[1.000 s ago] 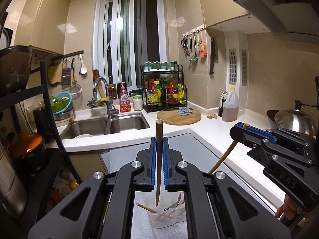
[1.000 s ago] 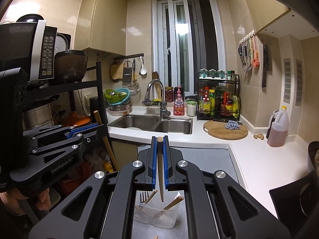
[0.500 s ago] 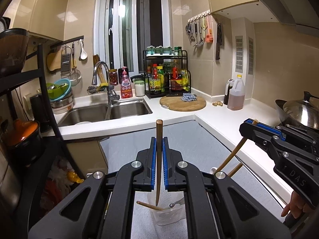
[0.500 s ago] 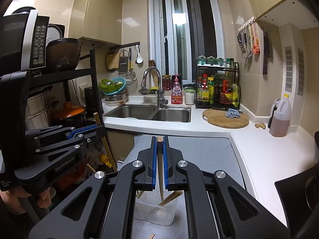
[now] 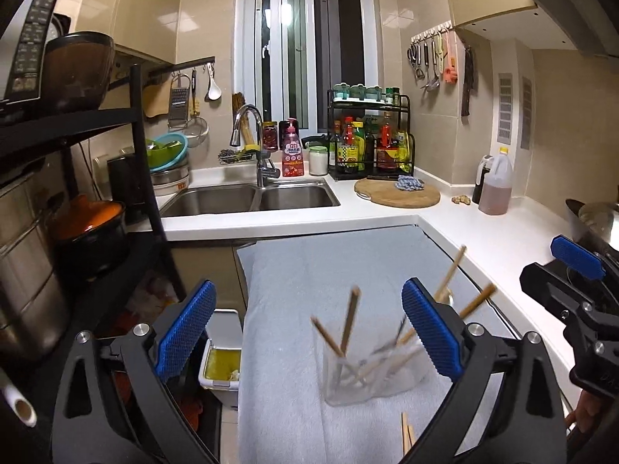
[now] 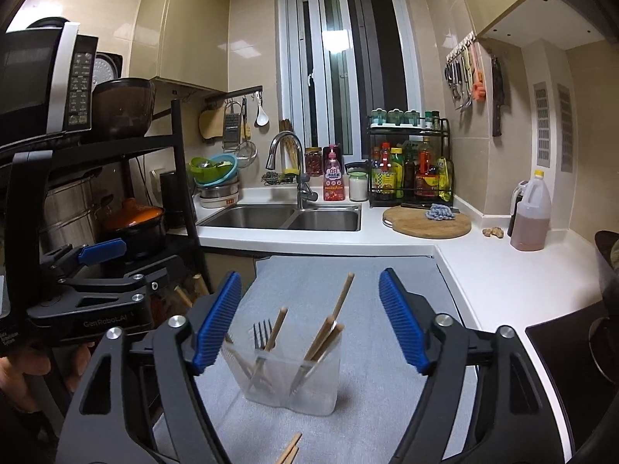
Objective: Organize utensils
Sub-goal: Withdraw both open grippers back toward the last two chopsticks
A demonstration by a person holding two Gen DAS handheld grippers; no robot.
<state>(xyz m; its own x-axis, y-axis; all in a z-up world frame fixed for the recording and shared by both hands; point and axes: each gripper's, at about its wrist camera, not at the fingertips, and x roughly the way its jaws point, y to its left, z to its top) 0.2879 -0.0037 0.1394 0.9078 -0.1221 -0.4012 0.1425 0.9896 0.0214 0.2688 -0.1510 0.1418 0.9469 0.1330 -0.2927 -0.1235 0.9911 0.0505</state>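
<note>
Double steel sink (image 6: 286, 218) w/ curved tap (image 6: 284, 158) under the window. Pink soap bottle (image 6: 333, 178) beside it, then a black 2-tier spice rack (image 6: 410, 162). Round wooden board (image 6: 427, 224) w/ blue cloth (image 6: 439, 210) on white counter (image 6: 503, 270). Oil jug (image 6: 532, 216) in corner. Orange-lidded pot (image 5: 91, 216) on black shelf, L side.

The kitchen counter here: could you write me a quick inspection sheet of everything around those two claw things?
Surface: grey mat on white counter.
Job's things: clear container holding chopsticks and a fork; loose chopsticks on the mat.
Clutter: cutting board, oil jug, spice rack.
Grippers: left gripper and right gripper both opening, nothing between the jaws.
Cables: nothing seen.
Surroundings: sink, window, shelf with orange pot.
</note>
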